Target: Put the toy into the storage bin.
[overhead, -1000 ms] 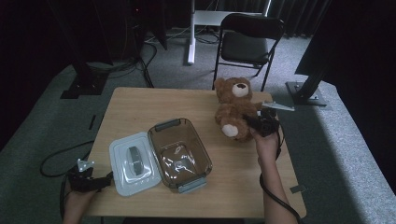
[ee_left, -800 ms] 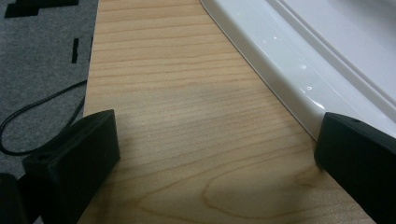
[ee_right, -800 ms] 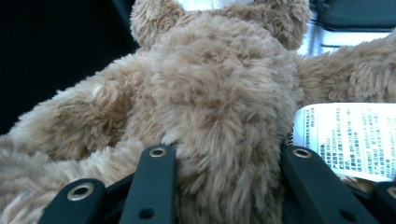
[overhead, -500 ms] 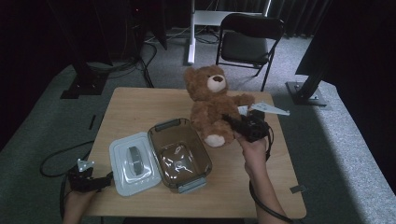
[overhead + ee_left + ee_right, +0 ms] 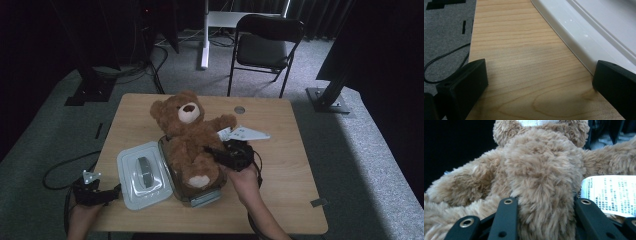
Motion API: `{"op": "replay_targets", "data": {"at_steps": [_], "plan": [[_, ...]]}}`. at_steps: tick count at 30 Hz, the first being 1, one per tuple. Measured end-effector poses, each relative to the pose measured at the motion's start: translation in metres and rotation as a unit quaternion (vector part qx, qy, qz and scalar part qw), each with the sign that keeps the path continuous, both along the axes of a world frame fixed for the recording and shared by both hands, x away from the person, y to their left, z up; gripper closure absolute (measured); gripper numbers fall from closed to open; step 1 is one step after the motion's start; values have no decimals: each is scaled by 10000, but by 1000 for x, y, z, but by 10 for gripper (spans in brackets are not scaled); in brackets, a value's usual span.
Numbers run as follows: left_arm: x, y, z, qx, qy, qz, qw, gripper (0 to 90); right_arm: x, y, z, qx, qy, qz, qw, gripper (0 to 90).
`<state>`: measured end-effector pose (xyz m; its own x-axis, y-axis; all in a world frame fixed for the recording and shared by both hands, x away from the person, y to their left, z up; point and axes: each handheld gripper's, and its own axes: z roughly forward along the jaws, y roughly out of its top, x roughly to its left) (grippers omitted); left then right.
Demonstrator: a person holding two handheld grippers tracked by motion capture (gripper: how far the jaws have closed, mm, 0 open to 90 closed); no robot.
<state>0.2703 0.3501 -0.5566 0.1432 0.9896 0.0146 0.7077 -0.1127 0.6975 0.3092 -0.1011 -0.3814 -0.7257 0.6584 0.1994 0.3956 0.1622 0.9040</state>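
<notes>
Over the container [image 5: 202, 197], the bear [image 5: 192, 142] hangs with its leg clamped between the right gripper [image 5: 220, 153] fingers [image 5: 505, 220]. At the surface [image 5: 290, 165] edge beside the lid [image 5: 142, 175], the left gripper [image 5: 112, 192] fingers [image 5: 464, 85] stand released, grasping nothing.

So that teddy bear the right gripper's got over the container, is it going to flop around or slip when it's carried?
Probably floppy: the teddy bear looks plush, so limbs outside the right gripper may dangle. Slipping seems unlikely, since the fur bulges between the closed jaws in the right gripper view. It likely is light, yet bulky for the container.
</notes>
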Motion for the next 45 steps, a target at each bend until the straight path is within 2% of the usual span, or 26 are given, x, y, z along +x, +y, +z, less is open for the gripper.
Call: {"op": "replay_targets", "data": {"at_steps": [2,4,7,10,14,25,34,37,45], "plan": [[0,0,0,0,0,-1,10000,6,4,6,-18,-248,174,13,9995,673],[0,0,0,1,-6,-6,10000,6,8,7,-34,-391,415,66,9984,672],[0,0,0,10,-3,-15,10000,6,6,3,-46,-461,476,131,9977,668],[0,0,0,-14,-11,3,10000,6,4,-3,-45,-615,426,198,9970,667],[0,-1,0,-10,-13,2,10000,6,5,-14,-45,-738,517,371,9952,659],[0,-2,0,-17,-16,0,10000,6,5,-46,-42,-974,523,460,9928,638],[0,-1,0,-2,-2,-19,10000,6,4,-69,-44,-929,527,305,9938,599],[0,-1,0,-2,-1,-20,10000,6,4,-70,-44,-925,532,329,9937,548],[0,-1,0,-7,-7,-16,10000,6,0,-65,-35,-957,460,386,9936,323]]}}
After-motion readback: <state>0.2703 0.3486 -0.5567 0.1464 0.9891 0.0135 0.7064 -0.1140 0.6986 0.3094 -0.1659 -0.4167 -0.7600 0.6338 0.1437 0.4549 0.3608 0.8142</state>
